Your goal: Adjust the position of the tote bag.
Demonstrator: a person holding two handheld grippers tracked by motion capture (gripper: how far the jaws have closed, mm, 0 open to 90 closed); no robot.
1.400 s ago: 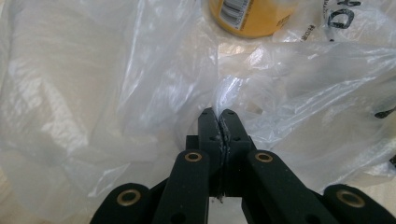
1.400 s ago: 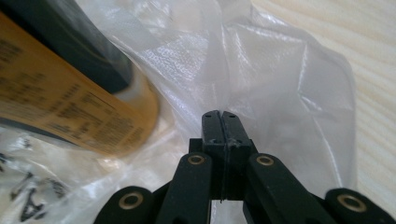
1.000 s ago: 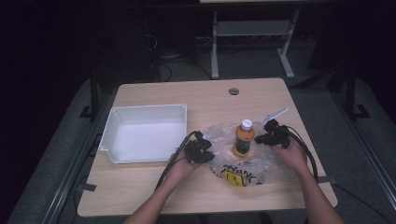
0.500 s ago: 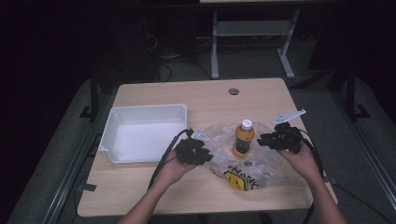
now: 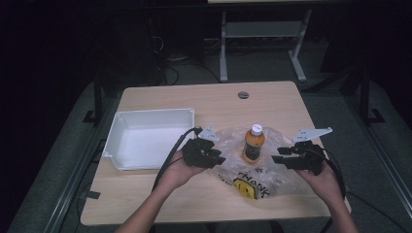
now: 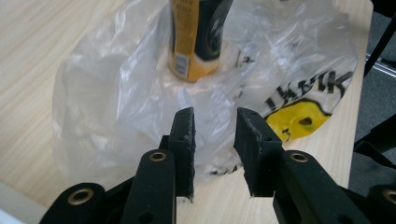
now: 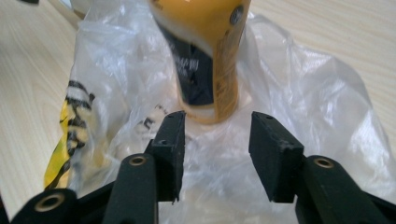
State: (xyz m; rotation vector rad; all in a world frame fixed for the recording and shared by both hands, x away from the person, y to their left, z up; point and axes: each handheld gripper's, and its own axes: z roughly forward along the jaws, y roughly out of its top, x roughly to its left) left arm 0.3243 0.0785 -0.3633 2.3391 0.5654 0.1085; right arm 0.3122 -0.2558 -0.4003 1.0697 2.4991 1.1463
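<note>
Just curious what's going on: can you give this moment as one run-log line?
left hand-held gripper: opening, empty | right hand-held gripper: opening, empty | bottle: upright on plastic bag

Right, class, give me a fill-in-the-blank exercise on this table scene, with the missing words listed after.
1. The orange bottle stands upright on a crumpled clear plastic ____.
2. The bottle's cap is ____ in colour.
3. The tray beside the bag is ____ in colour.
4. The left gripper has its jaws ____.

Missing words: bag; white; white; open
</note>
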